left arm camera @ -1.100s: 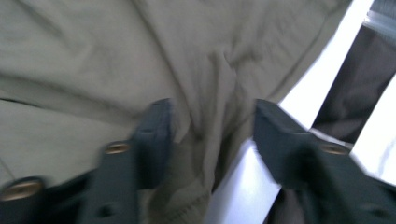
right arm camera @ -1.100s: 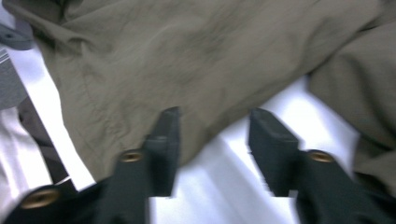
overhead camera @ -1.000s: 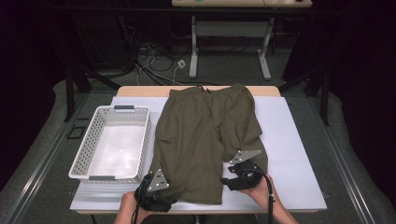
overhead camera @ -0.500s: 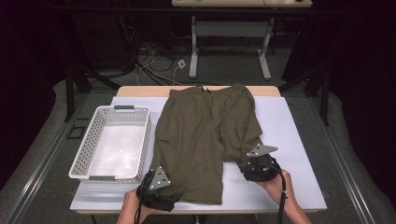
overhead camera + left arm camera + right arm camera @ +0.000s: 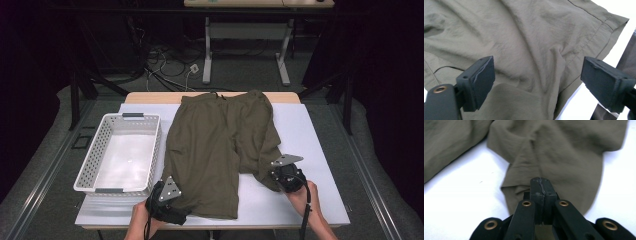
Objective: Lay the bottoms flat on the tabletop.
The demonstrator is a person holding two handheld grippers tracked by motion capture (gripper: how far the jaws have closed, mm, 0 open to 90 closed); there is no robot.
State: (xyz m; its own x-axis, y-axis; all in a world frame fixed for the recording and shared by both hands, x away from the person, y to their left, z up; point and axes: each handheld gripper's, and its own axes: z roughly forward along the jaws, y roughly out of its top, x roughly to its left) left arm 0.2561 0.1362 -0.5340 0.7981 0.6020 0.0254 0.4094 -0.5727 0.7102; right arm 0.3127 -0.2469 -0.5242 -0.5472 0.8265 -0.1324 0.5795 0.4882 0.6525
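Observation:
Olive-green shorts (image 5: 220, 145) lie flat on the white table cover (image 5: 305, 130), waistband at the far side. My left gripper (image 5: 176, 200) sits at the near left corner of the left leg. Its jaws have just been opening and stand wide over the wrinkled cloth (image 5: 524, 37) near the hem, and the pads (image 5: 477, 80) do not press on it. My right gripper (image 5: 275, 175) is at the hem of the right leg, jaws shut together on the edge of the fabric (image 5: 564, 150); its tip (image 5: 540, 181) rests where the cloth bunches. That leg is spread out to the right.
A white perforated basket (image 5: 90, 170) stands empty on the left part of the table, close beside the shorts. White cover lies bare right of the shorts and between the two legs (image 5: 250, 195). The table's near edge is just behind both hands.
My right gripper has moved right and slightly away from me, and the right leg of the shorts has spread out with it. The left gripper has stayed in place.

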